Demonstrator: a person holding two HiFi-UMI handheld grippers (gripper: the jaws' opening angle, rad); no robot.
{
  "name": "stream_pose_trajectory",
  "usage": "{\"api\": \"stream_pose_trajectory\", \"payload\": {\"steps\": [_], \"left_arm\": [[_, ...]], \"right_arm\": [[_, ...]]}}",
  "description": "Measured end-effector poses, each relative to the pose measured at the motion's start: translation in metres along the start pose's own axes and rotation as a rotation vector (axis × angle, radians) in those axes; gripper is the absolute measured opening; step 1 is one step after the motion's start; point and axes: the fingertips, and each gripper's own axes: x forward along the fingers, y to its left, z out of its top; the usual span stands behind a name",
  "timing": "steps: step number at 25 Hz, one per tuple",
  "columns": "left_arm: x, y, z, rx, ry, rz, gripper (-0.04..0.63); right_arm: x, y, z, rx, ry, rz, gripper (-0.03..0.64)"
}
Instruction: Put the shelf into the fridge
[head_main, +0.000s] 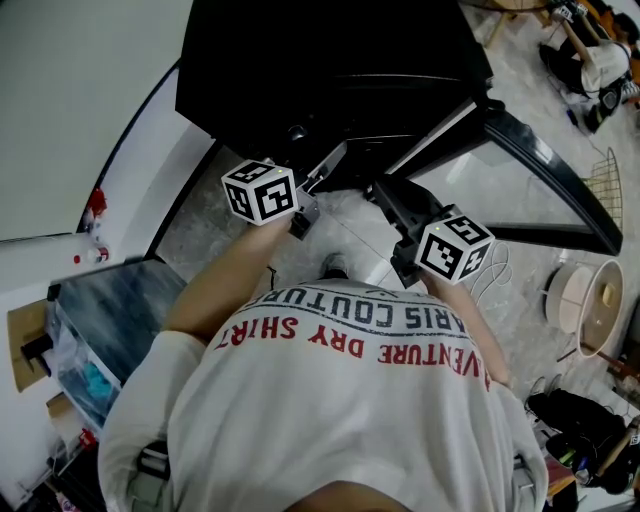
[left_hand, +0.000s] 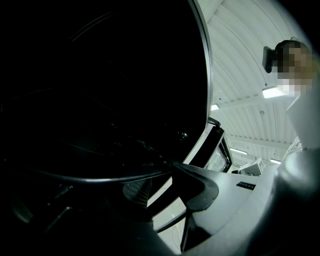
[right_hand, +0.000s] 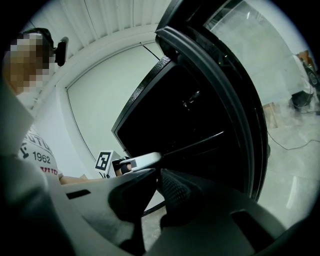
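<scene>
The right gripper (right_hand: 159, 172) has its fingers drawn almost together. They are clamped on the thin near edge of the shelf (right_hand: 200, 141), which passes between them and runs on as a fine line against the dark inside of the fridge (head_main: 330, 60).

The left gripper (left_hand: 159, 172) has its fingers apart. Light shows between them, and its ribbed pad (left_hand: 135, 191) is bare. The shelf's dark rim crosses just at their tips, and nothing shows them pinching it, so this gripper looks to be steadying or nudging the rim rather than holding it.

Both grippers point at the fridge's open front, side by side just outside it. The shelf spans from their tips into the mouth of the fridge. Its far part is lost in the black cavity, so how deep it has gone cannot be made out. The fridge door (head_main: 560, 180), a glass pane in a black frame, stands swung wide on the right gripper's side of the opening, clear of the shelf's path.

The step in hand appears to be the insertion itself, begun but not finished. The next move probably calls for:
- keeping the shelf level,
- lining both of its side edges up with the supports inside the fridge,
- pushing evenly from both sides so it does not skew and jam.

With only one firm grip, the unclamped side is the one most likely to sag or slip.
</scene>
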Motion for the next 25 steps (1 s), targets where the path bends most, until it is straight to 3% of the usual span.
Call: {"api": "stream_pose_trajectory", "payload": {"steps": [25], "left_arm": [[0.015, 0.021, 0.024, 0.041, -0.027, 0.029, 0.155]], "right_arm": [[0.009, -0.011, 0.012, -0.002, -0.003, -0.007, 0.04]]}}
